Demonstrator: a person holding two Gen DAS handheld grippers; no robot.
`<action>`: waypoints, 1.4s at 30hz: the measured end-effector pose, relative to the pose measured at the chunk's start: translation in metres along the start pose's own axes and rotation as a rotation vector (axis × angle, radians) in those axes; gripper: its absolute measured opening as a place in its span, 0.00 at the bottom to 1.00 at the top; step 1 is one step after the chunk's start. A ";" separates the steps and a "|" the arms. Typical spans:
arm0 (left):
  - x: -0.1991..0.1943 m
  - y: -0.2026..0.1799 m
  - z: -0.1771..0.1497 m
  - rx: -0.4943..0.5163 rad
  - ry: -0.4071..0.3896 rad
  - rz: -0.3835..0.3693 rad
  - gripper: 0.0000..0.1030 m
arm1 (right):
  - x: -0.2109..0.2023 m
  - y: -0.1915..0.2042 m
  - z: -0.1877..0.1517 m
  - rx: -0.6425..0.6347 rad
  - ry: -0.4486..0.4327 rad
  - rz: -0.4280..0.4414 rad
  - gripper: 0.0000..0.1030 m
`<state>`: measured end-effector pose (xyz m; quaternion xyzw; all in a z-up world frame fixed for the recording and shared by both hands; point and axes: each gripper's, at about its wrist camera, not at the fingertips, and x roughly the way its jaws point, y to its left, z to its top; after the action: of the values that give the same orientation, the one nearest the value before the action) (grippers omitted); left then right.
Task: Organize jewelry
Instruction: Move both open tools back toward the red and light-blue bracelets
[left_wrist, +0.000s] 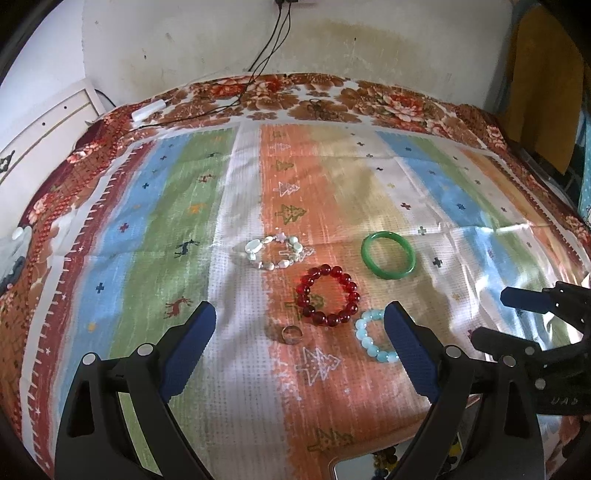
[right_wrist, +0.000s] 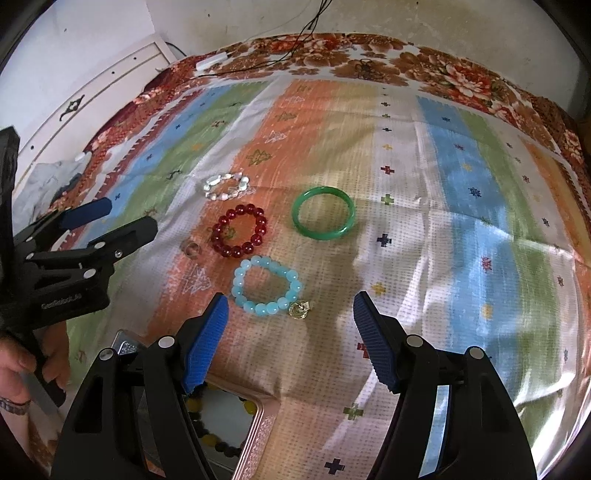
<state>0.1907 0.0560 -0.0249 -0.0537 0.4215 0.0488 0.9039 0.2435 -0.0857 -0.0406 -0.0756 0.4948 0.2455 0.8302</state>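
Striped cloth (left_wrist: 240, 206) covers a bed below a stained wall. From the left wrist, the left gripper (left_wrist: 299, 332) hangs empty, jaws wide apart, above a ring (left_wrist: 291, 335), with a red bracelet (left_wrist: 328, 295), green bangle (left_wrist: 388, 254) and pale bracelet (left_wrist: 275, 251) beyond; a blue bracelet (left_wrist: 373, 339) is half hidden by one finger. From the right wrist, the right gripper (right_wrist: 290, 321) is parted and empty near that blue bracelet. Likely step: choosing a piece; next, lower and close. A box (right_wrist: 255, 421) is cut off below.
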 end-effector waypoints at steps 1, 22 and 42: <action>0.001 -0.001 0.001 0.002 0.002 -0.001 0.88 | 0.001 0.001 0.001 -0.003 0.002 0.001 0.68; 0.058 -0.004 0.010 0.030 0.172 0.028 0.88 | 0.052 0.004 0.013 -0.047 0.129 0.028 0.68; 0.104 0.005 0.018 -0.003 0.271 0.019 0.87 | 0.097 0.000 0.019 -0.077 0.224 -0.009 0.68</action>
<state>0.2706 0.0679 -0.0933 -0.0572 0.5401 0.0502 0.8382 0.2964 -0.0464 -0.1148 -0.1364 0.5745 0.2506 0.7672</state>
